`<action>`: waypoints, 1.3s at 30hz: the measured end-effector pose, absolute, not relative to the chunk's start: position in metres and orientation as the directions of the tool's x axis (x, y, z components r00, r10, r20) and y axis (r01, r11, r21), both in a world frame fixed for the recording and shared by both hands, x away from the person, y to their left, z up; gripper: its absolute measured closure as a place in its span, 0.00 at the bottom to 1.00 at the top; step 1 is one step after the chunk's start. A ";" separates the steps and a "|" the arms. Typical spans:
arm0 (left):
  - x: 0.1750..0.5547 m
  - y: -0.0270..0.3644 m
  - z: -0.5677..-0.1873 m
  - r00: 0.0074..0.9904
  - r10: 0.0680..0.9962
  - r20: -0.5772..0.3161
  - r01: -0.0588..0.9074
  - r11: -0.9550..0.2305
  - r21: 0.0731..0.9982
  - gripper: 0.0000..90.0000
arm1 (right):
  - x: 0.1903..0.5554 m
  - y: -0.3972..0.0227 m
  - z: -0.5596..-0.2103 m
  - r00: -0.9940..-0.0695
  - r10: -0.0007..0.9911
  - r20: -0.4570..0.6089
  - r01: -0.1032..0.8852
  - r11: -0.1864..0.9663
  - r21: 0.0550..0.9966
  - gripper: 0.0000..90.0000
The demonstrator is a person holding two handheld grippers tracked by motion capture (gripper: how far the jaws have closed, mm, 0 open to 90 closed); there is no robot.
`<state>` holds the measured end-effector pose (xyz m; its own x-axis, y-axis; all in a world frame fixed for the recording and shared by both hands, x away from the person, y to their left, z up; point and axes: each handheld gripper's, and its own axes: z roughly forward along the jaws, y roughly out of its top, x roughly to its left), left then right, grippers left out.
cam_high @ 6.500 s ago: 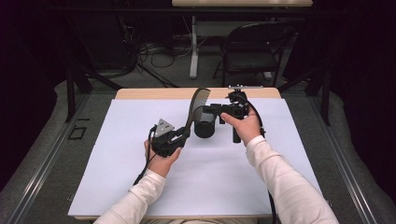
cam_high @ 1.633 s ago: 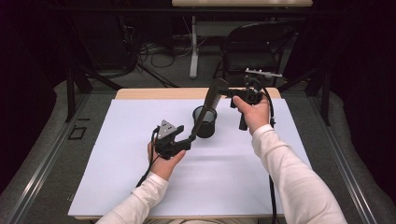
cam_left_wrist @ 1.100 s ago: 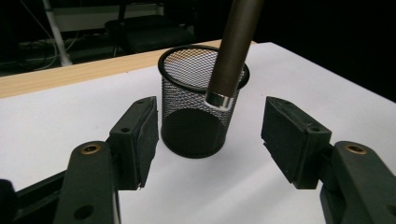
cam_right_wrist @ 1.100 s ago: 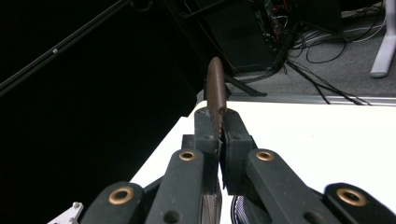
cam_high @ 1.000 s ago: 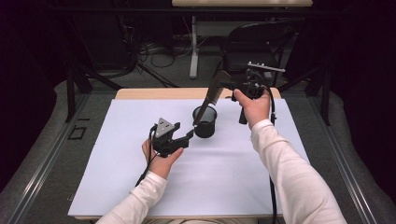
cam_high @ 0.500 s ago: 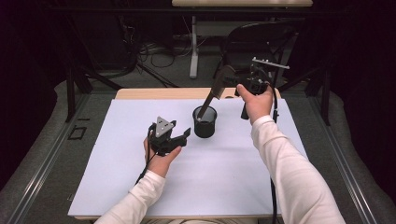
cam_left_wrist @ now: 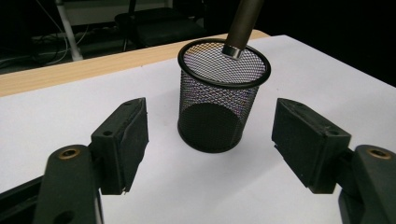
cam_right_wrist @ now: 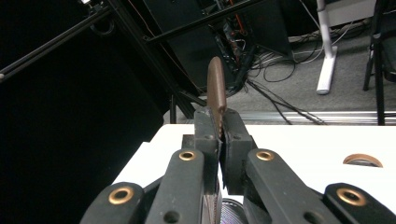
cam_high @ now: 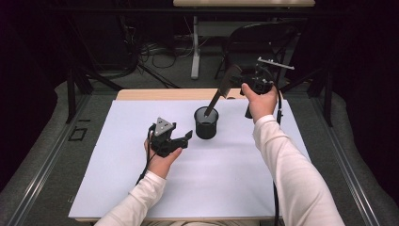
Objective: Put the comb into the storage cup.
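Observation:
A black mesh cup (cam_high: pixel 206 123) stands upright on the white sheet (cam_high: pixel 117 188); in the left gripper view the cup (cam_left_wrist: pixel 217 107) is just beyond my jaws. My left gripper (cam_high: pixel 183 140) (cam_left_wrist: pixel 210 135) is open; its jaws have just been opening, and they stand on either side of the cup without touching it. My right gripper (cam_high: pixel 236 81) (cam_right_wrist: pixel 219 122) is raised behind the cup, shut on the flat blade of a brown utensil (cam_high: pixel 225 87) (cam_right_wrist: pixel 216 88). The utensil's handle (cam_left_wrist: pixel 240 25) slants down, its metal-capped end inside the cup's mouth.
A wooden table edge (cam_high: pixel 155 94) runs behind the white sheet. Beyond it are a dark chair (cam_high: pixel 263 37), a white table leg (cam_high: pixel 195 52) and floor cables (cam_high: pixel 150 52). Black frame rails (cam_high: pixel 70 94) flank the table.
The cup was tilted at the left gripper's tips; now it stands upright and that gripper has let go and drawn back. The right gripper rose and moved right with the utensil.

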<state>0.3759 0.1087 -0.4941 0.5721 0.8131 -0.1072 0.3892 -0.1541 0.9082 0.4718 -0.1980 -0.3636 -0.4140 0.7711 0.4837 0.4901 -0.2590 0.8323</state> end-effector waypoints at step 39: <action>0.377 0.114 -0.492 0.546 0.830 -0.113 0.402 -0.142 0.904 0.17 | 0.484 -0.167 -0.394 -0.375 0.806 0.459 0.508 -0.236 0.829 0.97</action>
<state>0.3773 0.1143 -0.4923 0.5463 0.8300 -0.1128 0.4023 -0.1419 0.9044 0.4836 -0.1668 -0.3938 -0.3750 0.8055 0.4588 0.5077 -0.2356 0.8287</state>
